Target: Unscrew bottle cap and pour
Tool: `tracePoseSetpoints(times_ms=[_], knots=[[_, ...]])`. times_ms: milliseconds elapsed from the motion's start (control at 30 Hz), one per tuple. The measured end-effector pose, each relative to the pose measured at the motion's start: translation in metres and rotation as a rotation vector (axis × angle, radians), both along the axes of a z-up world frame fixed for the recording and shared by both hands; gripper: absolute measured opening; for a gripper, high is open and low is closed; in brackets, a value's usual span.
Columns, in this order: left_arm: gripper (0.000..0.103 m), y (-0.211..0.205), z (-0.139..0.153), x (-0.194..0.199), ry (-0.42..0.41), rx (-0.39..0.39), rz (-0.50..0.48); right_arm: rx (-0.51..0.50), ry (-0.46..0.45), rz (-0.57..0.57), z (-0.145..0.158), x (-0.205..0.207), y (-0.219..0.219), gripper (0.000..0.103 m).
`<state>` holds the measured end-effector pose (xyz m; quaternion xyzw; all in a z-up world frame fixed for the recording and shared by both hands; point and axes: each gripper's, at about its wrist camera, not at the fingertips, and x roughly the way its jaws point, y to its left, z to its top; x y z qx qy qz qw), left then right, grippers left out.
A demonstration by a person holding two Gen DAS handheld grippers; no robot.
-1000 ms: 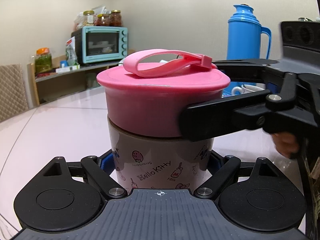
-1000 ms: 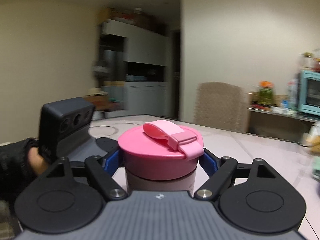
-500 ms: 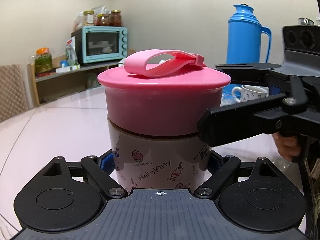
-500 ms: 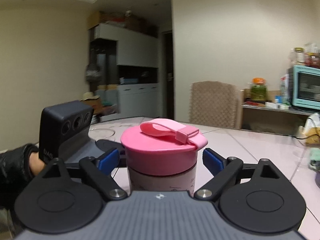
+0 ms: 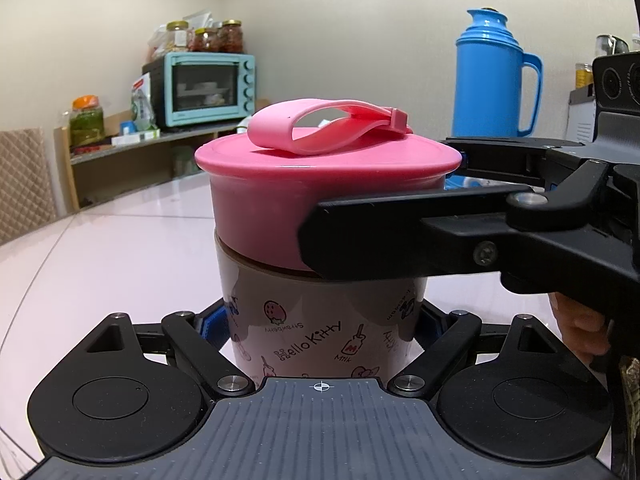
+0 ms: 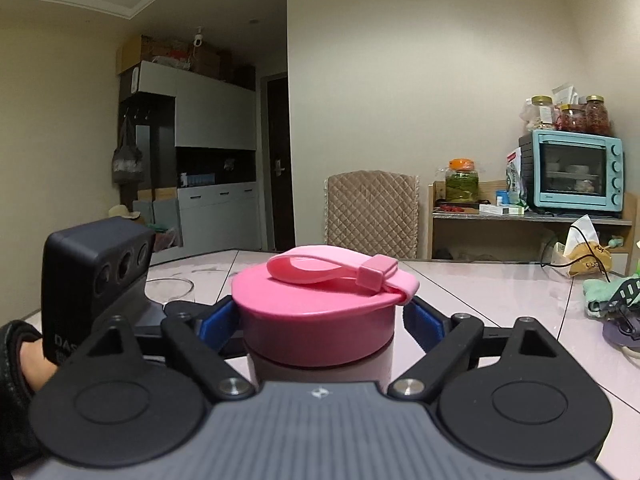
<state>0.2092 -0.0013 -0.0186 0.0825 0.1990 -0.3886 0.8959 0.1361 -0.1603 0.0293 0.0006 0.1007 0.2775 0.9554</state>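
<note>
A Hello Kitty bottle with a pink screw cap and a pink strap stands upright on the pale table. My left gripper is shut on the bottle's body. My right gripper reaches in from the right, level with the cap. Its blue pads stand around the cap with a small gap on the right side. One right finger crosses the cap's front in the left wrist view.
A blue thermos jug and a mug stand behind the bottle. A teal toaster oven and jars sit on a shelf. A glass stands far left on the table; a green cloth and cable lie at right.
The right gripper let go of the cap, swung back around it, and its fingers have closed in nearer the cap again. The bottle and left gripper stayed put.
</note>
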Motion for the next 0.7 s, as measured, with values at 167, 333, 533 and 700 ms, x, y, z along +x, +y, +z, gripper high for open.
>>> tracePoseSetpoints(times_ms=[167,333,533,700], knots=[[0.091,0.001,0.0,0.001,0.001,-0.001,-0.001,-0.026,-0.007,0.042,0.0,0.001,-0.005,0.084],[0.091,0.0,0.0,0.001,0.004,-0.004,-0.001,-0.045,0.0,0.168,0.005,0.016,-0.018,0.084],[0.091,-0.001,0.0,0.001,0.005,-0.007,-0.003,-0.007,0.024,0.357,0.004,0.038,-0.042,0.084],[0.091,-0.001,0.0,-0.001,0.005,-0.007,-0.004,-0.005,0.021,0.49,0.005,0.055,-0.054,0.084]])
